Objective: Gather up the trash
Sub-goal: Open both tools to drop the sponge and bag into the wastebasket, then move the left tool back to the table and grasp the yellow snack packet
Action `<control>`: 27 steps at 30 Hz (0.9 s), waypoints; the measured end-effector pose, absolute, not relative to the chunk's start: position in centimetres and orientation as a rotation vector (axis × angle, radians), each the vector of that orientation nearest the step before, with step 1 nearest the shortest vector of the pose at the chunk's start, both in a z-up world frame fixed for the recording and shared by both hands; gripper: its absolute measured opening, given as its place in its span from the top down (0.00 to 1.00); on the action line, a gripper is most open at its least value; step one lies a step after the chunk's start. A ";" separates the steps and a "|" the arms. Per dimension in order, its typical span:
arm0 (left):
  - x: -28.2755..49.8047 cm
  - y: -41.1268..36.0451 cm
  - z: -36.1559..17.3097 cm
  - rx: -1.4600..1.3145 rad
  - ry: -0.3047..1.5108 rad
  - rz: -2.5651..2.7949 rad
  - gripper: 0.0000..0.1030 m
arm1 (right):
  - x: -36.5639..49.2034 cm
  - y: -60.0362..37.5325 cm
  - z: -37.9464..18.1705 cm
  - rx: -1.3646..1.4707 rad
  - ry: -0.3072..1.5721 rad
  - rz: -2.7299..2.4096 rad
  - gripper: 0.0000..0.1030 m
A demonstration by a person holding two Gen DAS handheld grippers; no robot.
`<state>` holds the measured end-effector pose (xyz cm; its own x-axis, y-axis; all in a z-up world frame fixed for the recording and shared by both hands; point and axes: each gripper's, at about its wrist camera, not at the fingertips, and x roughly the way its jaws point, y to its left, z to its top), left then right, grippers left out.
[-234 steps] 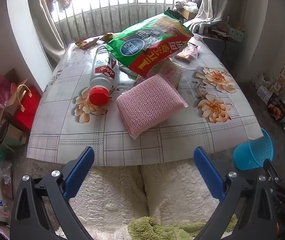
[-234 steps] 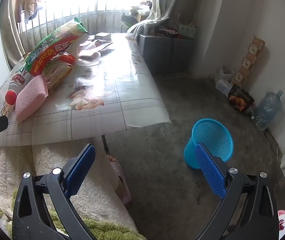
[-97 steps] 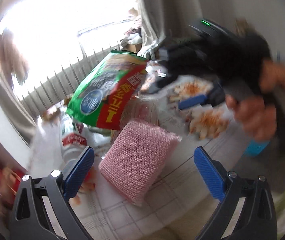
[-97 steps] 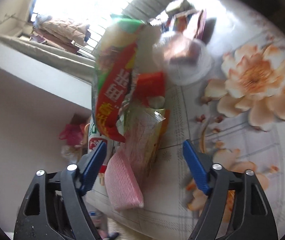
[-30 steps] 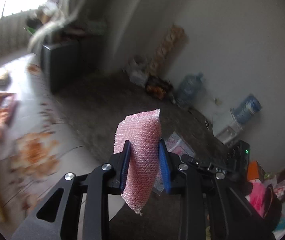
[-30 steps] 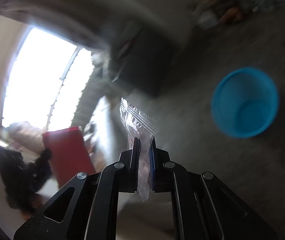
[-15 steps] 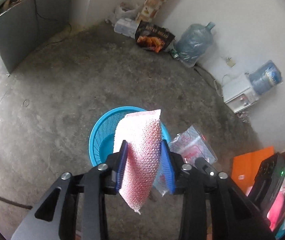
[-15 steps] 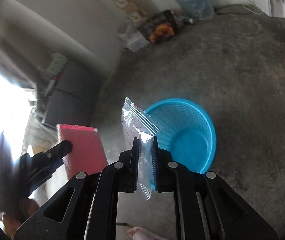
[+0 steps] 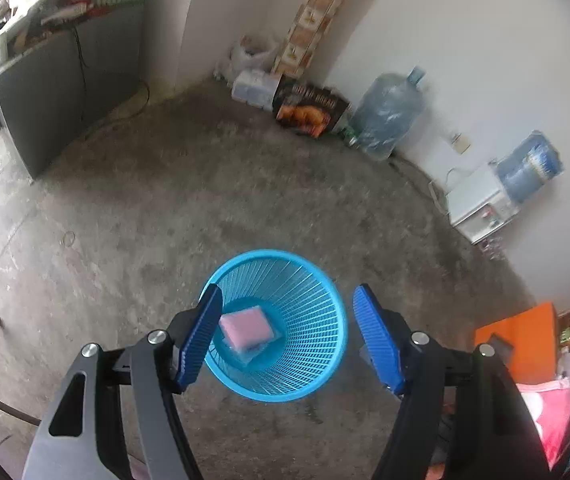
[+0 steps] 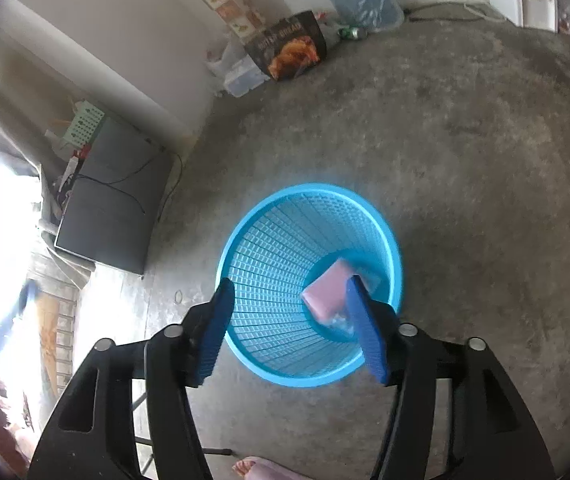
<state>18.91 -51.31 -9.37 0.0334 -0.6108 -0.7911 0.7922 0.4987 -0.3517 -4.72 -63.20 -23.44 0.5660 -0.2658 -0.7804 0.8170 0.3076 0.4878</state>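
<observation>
Partly hidden: pink sponge (image 10: 327, 286); perhaps clear wrapper (image 10: 339, 320) beneath.

A glossy plastic mesh basket (image 9: 317, 280) stands on rough, matt concrete floor (image 9: 205, 184).

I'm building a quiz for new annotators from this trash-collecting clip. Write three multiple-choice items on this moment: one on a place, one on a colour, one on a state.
1. Where is the pink sponge?
A. Lying in the bottom of the basket
B. Clamped between the left jaws
C. On the floor beside the basket

2. What colour is the mesh basket?
A. Red
B. Blue
C. White

3. How do the jaws of the two grippers stand?
A. Both shut on trash
B. Left shut, right open
C. Both open and empty

Answers:
1. A: both views show the sponge down inside the basket, on a clear wrapper.
2. B: its rim and walls are bright blue.
3. C: the left gripper and right gripper have just been opening, with only the basket seen through the gaps.
</observation>
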 end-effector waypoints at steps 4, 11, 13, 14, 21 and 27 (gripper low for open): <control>17.7 -47.9 -3.9 0.221 1.002 -1.123 0.29 | -5.9 -62.6 -21.1 0.993 0.617 -0.769 0.45; 16.5 -32.8 6.9 0.197 0.770 -1.108 0.16 | -6.2 -57.8 -15.0 0.880 0.601 -0.630 0.34; 16.7 -28.0 8.5 0.178 0.732 -1.067 0.13 | -5.7 -56.0 -13.4 0.832 0.609 -0.572 0.31; 16.8 -24.9 9.2 0.163 0.710 -1.032 0.12 | -5.4 -55.0 -12.6 0.810 0.613 -0.541 0.30; 16.4 -5.5 9.5 0.039 0.671 -0.699 0.11 | -1.5 -47.0 -8.2 0.759 0.670 -0.223 0.30; 13.4 5.8 6.4 -0.040 0.671 -0.471 0.11 | 3.7 -38.1 -6.1 0.746 0.747 0.028 0.30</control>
